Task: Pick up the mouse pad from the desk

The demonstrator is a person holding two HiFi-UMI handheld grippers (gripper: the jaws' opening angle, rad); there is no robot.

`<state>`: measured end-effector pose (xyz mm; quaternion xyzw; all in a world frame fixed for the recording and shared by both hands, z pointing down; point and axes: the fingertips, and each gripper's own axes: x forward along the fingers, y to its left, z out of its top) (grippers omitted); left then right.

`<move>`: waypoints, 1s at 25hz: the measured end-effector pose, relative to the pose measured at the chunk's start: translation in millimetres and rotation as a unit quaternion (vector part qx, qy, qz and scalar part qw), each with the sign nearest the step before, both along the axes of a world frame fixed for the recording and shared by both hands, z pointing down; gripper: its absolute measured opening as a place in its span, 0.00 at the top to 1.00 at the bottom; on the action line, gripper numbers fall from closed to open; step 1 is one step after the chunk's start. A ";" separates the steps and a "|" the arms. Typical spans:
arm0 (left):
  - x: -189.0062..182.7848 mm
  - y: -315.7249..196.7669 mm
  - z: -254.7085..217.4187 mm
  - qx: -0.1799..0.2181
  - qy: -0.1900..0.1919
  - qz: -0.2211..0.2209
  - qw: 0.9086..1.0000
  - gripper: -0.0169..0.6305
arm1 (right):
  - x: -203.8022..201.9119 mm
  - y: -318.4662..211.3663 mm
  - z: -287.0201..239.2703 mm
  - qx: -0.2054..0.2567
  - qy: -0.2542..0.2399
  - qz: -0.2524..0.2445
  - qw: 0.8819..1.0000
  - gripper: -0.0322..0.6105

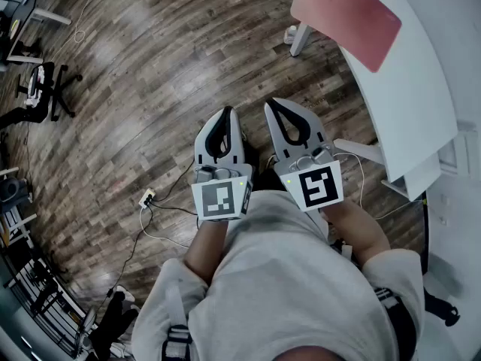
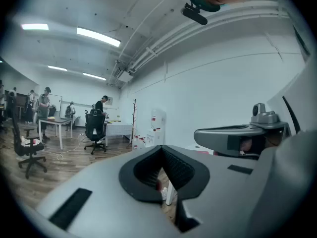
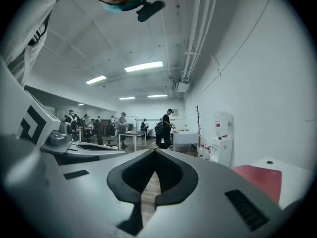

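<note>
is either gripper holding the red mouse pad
No, the mouse pad lies on the white desk, while the left gripper and right gripper are shut on nothing, out over the floor.

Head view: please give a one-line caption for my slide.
Shut and empty, the left tongs and right tongs hover over the wood floor, apart from the red mouse pad on the white desk.

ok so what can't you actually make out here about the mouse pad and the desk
Mouse pad: in the right gripper view, its near edge is hidden behind the right claw.
Desk: in the head view, it is cut off at the picture's right edge, so whatever else is on it is unknown.
People: in the left gripper view, too small to tell what they are doing.
</note>
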<state>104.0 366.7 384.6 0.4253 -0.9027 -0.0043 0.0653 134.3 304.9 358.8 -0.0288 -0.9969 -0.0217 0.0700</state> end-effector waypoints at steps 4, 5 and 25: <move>-38.0 -4.6 5.8 0.000 0.007 0.009 1.000 0.96 | -37.3 -1.1 4.9 0.004 0.006 -0.003 1.000 0.89; -46.6 -6.6 10.4 -0.003 0.012 0.014 1.000 0.96 | -45.5 -4.2 9.7 0.005 0.013 0.000 1.000 0.89; -166.3 -124.9 44.8 -0.061 0.070 0.251 0.963 0.95 | -129.5 -118.1 89.8 -0.017 0.135 0.160 0.978 0.89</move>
